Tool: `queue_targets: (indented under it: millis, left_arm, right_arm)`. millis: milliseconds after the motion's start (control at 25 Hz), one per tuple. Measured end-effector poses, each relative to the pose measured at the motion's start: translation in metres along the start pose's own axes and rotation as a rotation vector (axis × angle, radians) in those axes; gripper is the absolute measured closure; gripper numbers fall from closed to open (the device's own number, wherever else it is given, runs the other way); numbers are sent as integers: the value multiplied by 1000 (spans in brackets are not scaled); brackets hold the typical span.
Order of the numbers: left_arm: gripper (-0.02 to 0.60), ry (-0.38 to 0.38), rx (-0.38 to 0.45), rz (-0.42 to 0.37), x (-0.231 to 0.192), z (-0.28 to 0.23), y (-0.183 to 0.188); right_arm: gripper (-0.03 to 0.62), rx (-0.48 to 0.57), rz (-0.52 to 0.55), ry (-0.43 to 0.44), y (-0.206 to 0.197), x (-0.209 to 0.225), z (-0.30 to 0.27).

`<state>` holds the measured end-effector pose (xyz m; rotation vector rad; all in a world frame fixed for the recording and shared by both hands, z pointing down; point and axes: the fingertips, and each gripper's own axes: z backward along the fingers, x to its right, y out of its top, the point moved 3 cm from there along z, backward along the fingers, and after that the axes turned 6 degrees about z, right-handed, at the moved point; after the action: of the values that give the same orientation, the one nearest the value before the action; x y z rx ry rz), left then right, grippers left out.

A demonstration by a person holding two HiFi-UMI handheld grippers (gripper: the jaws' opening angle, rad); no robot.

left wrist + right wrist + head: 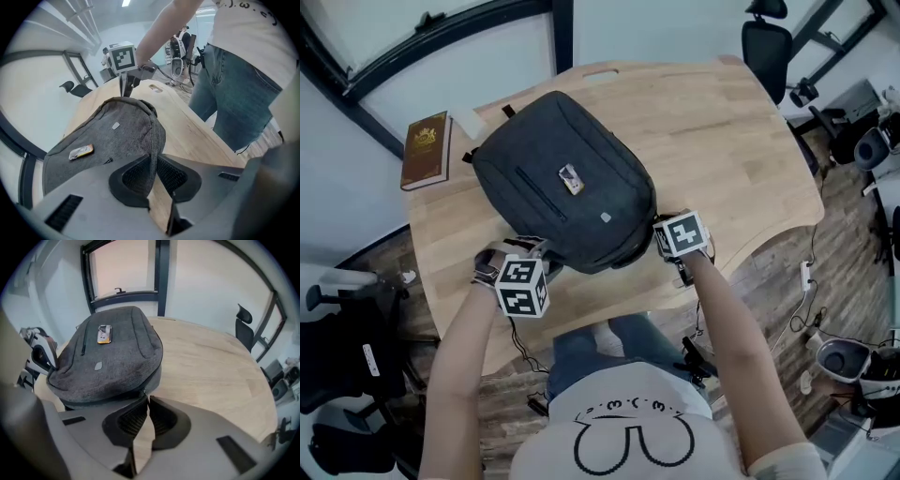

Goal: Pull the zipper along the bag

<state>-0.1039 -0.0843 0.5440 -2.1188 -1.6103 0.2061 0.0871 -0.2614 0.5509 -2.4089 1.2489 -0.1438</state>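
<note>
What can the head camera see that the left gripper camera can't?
Only the head view: a brown book lying on the table beside the bag.
Only the left gripper view: the left gripper up close, its jaws pinching a fold of the bag's grey fabric, and a ceiling light.
Both: the grey backpack, the wooden table, the right gripper at the bag's other side, and the person's jeans.

No wording could be read: the gold stamp on the brown hardback book [426, 150] and the small badge on the dark grey fabric backpack [534, 155] were too small.
</note>
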Motion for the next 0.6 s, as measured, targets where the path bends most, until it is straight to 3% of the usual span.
queue_targets:
  millis: [240, 360, 480, 560, 600]
  left_arm:
    - [520, -49, 21, 214, -9, 3, -17]
    - [509, 5, -40, 269, -11, 14, -35]
    - [501, 29, -145, 275, -3, 25, -47]
    - [454, 18, -180, 302, 5, 32, -44]
    - [398, 14, -161, 337, 8, 37, -38]
  right_arm:
    - [534, 32, 38, 122, -2, -14, 6]
    - [537, 36, 121, 218, -6, -37, 12]
    - [537, 45, 192, 297, -13, -60, 15]
    - [537, 55, 207, 344, -17, -70, 17]
    - [537, 60, 211, 370, -19, -73, 18]
